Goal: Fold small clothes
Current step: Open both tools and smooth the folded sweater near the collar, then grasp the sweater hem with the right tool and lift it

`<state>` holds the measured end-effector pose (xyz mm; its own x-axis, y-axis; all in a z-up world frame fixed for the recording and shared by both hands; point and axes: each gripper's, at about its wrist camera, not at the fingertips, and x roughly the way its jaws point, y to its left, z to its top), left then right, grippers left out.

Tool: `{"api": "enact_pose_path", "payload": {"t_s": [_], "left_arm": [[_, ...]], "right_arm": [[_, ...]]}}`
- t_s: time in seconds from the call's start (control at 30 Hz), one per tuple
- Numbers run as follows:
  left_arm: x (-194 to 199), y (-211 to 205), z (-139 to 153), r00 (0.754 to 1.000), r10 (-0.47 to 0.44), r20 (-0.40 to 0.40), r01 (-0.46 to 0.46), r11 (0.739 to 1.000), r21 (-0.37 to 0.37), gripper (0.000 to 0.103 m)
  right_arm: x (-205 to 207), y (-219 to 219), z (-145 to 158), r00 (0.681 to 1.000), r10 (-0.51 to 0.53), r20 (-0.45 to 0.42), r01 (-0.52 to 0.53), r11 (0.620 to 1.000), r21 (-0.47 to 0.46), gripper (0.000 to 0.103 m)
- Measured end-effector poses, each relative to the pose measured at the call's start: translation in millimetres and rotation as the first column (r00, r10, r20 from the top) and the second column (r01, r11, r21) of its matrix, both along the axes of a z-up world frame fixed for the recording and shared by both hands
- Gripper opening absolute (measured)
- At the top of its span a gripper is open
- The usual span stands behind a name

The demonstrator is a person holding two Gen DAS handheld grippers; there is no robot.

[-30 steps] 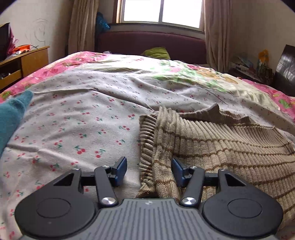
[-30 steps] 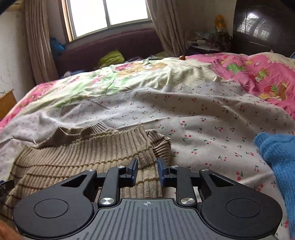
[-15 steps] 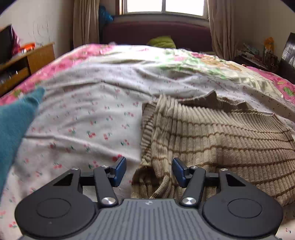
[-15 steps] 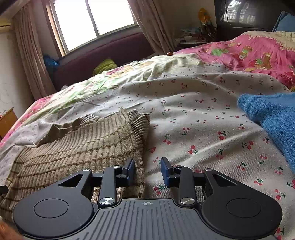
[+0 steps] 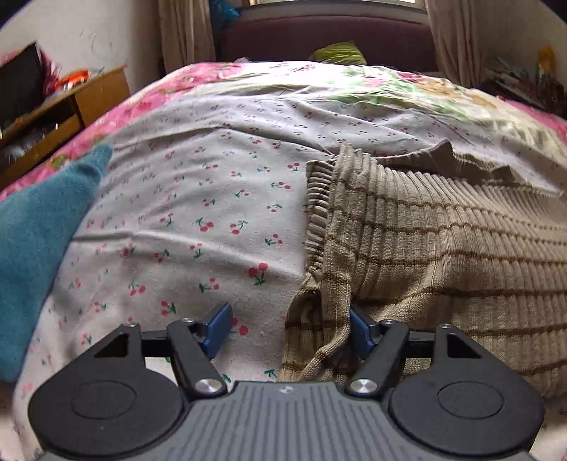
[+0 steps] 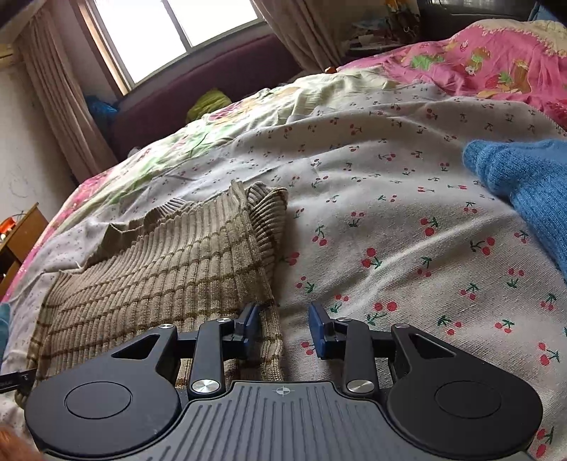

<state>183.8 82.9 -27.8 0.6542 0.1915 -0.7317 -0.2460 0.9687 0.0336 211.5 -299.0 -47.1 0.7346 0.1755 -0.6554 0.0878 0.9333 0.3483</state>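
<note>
Cherry-print bedding point(image 5: 212, 198) covers the bed in both views, wrinkled and pale, and everything rests on it. At the bottom of the left wrist view the left hand-held gripper point(image 5: 288, 331) stands with its blue pads wide apart; a bunched lower corner of the tan ribbed sweater point(image 5: 425, 248) lies between them, close against the right-hand pad, while the left-hand pad sits over bare sheet. The pads do not pinch the knit. From there the sweater spreads toward 2 o'clock, its ribbed cuff edge running up toward 12 o'clock, thin brown stripes crossing the body. Toward 9 o'clock a teal knitted garment point(image 5: 35, 248) lies at the frame's edge, well apart from the sweater, and beyond it at 10 o'clock stands a wooden cabinet point(image 5: 71, 106).

In the right wrist view the right hand-held gripper point(image 6: 283, 328) is likewise spread open, its left-hand pad resting at the sweater's point(image 6: 159, 269) striped edge and its right-hand pad over the cherry sheet (nothing is clamped). The sweater stretches away toward 10 o'clock, a ribbed fold standing up at about 12 o'clock. A blue knitted garment point(image 6: 524, 184) lies at 2 o'clock, apart from the sweater. Farther off, a bright window point(image 6: 177, 32) sits at 11 o'clock behind a dark maroon headboard point(image 6: 212, 85).
</note>
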Motion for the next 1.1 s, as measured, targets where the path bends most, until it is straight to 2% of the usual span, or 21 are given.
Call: {"api": "enact_pose_path", "payload": {"t_s": [0.2,0.33,0.43,0.6,0.77,0.9,1.03,1.1], "left_arm": [[-8.0,8.1,-0.4,0.999,0.043,0.013,-0.043,0.998,-0.047,0.080],[-18.0,7.1,2.9,0.998,0.042,0.041,-0.040,0.999,-0.035,0.079],[-22.6,14.4,-5.4,0.997,0.058,0.045,-0.054,0.995,-0.086,0.080],[-31.6,24.3,-9.0,0.993,0.069,0.096,-0.053,0.987,-0.153,0.080],[-42.5,34.9,-4.9,0.977,0.142,0.161,-0.108,0.973,-0.205,0.079],[-52.3,44.5,2.7,0.954,0.206,0.216,-0.153,0.959,-0.239,0.079],[-52.6,57.7,-2.7,0.955,0.242,0.173,-0.181,0.934,-0.308,0.078],[-55.6,56.9,-0.8,0.954,0.235,0.185,-0.169,0.934,-0.316,0.077]], "right_arm": [[-4.7,4.1,1.5,1.000,-0.005,0.005,0.006,0.999,-0.035,0.031],[-11.3,7.7,7.0,0.999,-0.019,0.026,0.021,0.997,-0.074,0.031],[-14.3,10.7,4.7,1.000,-0.015,0.009,0.016,0.994,-0.111,0.031],[-26.0,14.1,7.0,0.999,-0.032,-0.021,0.028,0.983,-0.180,0.031],[-40.4,25.3,19.3,0.997,-0.047,-0.053,0.032,0.966,-0.257,0.031],[-38.5,51.5,44.9,1.000,0.008,-0.028,-0.016,0.958,-0.285,0.031],[-23.6,96.3,64.0,0.991,0.128,-0.035,-0.133,0.957,-0.258,0.031],[-13.9,127.1,70.7,0.978,0.206,-0.044,-0.211,0.943,-0.259,0.032]]}}
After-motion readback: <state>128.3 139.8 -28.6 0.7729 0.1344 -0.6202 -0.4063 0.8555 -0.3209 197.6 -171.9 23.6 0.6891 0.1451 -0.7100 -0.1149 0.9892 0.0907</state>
